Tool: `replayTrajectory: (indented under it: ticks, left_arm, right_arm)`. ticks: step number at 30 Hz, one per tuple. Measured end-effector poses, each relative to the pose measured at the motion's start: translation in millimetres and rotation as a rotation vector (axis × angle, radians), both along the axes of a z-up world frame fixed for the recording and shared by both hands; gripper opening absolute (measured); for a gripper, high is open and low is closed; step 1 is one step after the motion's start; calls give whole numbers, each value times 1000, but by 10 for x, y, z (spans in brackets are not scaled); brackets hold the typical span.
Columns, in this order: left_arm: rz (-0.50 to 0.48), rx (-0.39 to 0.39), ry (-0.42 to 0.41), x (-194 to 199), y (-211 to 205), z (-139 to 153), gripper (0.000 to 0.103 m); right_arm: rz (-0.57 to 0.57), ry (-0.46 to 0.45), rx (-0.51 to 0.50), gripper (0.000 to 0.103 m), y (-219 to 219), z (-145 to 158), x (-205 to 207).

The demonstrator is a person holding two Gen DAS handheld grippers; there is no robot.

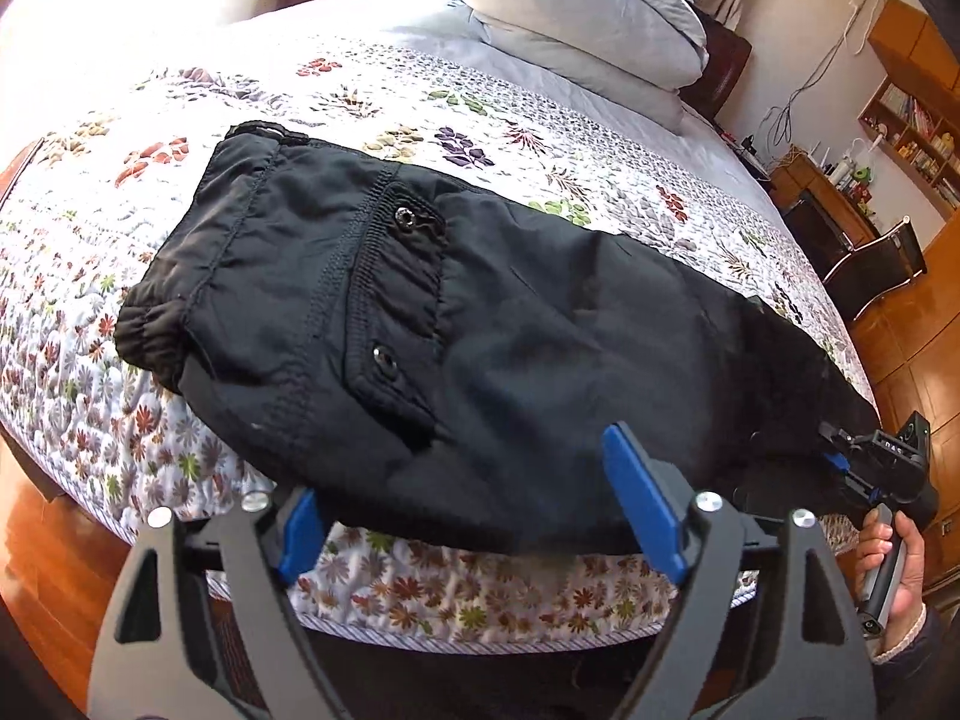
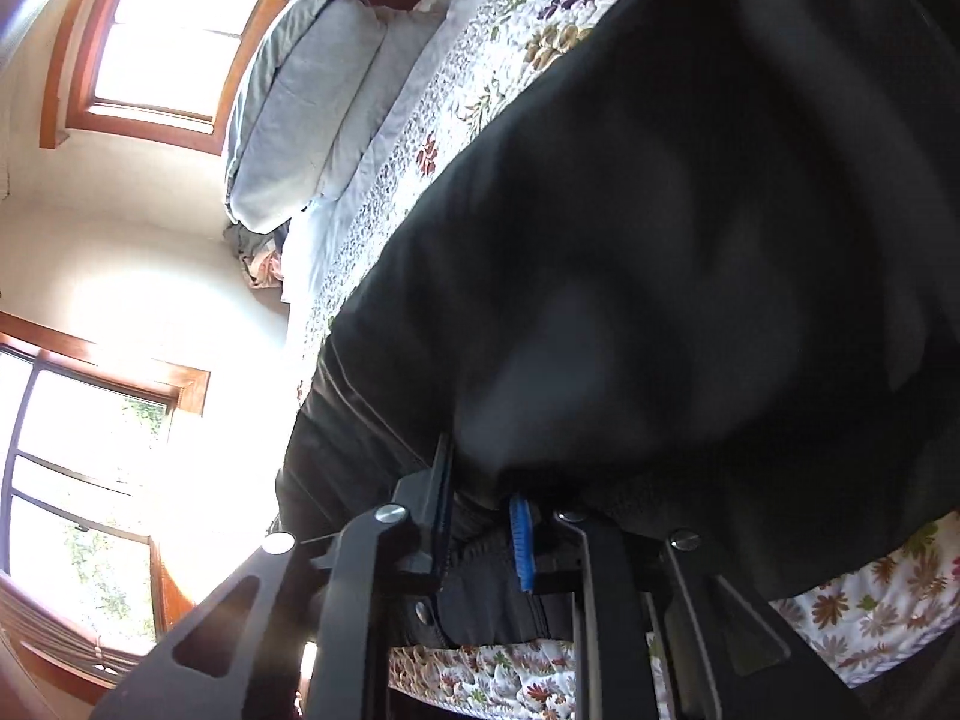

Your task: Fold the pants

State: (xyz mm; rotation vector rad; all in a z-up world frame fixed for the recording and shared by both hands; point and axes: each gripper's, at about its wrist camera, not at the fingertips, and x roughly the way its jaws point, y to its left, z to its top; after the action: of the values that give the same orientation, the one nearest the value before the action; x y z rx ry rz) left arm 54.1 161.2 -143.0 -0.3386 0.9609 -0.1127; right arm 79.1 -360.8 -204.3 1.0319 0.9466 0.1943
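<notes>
Nearest the left wrist camera, the left gripper [image 1: 483, 516] has its blue-padded fingers [image 1: 645, 501] spread wide at the near edge of the bed, one pad on each side of the black fabric's hem; whether they touch it I cannot tell. Beneath them a floral quilt [image 1: 420, 591] covers the mattress, with wooden floor [image 1: 36, 558] below. The black pants [image 1: 456, 324] lie flat on the quilt, folded into a broad band whose long axis runs from the elastic end at far left toward the near right corner, two snap buttons [image 1: 405, 217] facing up.

At that right end the right gripper [image 1: 840, 450], held in a hand [image 1: 894, 564], meets the fabric. In the right wrist view its fingers [image 2: 521, 540] stand close together on a bunched fold of the pants [image 2: 690, 240].

Farther back sit stacked grey pillows [image 1: 576, 24], then a wooden bookshelf [image 1: 912, 120] and curtained windows [image 2: 162, 54].
</notes>
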Motion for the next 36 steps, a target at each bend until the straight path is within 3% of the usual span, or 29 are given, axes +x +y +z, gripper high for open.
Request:
replayTrajectory:
  ticks: [7, 10, 14, 17, 18, 19, 25, 30, 32, 35, 36]
  left_arm:
    - [39, -57, 58, 2, -81, -168, 87]
    - [49, -101, 65, -75, -113, -167, 87]
    - [23, -67, 45, -242, -297, -105, 87]
    - [-37, -71, 36, -270, -514, -74, 87]
    - [-51, -73, 32, -259, -577, -71, 89]
    - [-67, -78, 32, -239, -637, -76, 89]
    - [-94, -77, 61, -148, -860, -143, 91]
    - [-106, -80, 64, -166, -922, -171, 91]
    - [-114, -77, 70, -167, -937, -179, 92]
    - [-122, -76, 76, -201, -961, -183, 92]
    - [-123, -71, 76, -201, -970, -176, 92]
  right_arm:
    - [68, -21, -45, 11, -27, 265, -258]
    - [80, -22, -62, 3, -56, 376, -393]
    - [134, -12, -37, 3, -32, 339, -423]
    - [145, -14, 44, 20, -29, 252, -351]
    - [154, 0, 70, 46, 45, 193, -301]
    - [152, 2, 90, 51, 125, 136, -270]
    - [127, 36, 151, 51, 488, -121, 24]
    - [80, 0, 177, 51, 604, -213, 213]
    - [76, -3, 177, 47, 644, -215, 302]
    - [86, -13, 149, 30, 658, -179, 322]
    - [87, -15, 150, 20, 645, -171, 293]
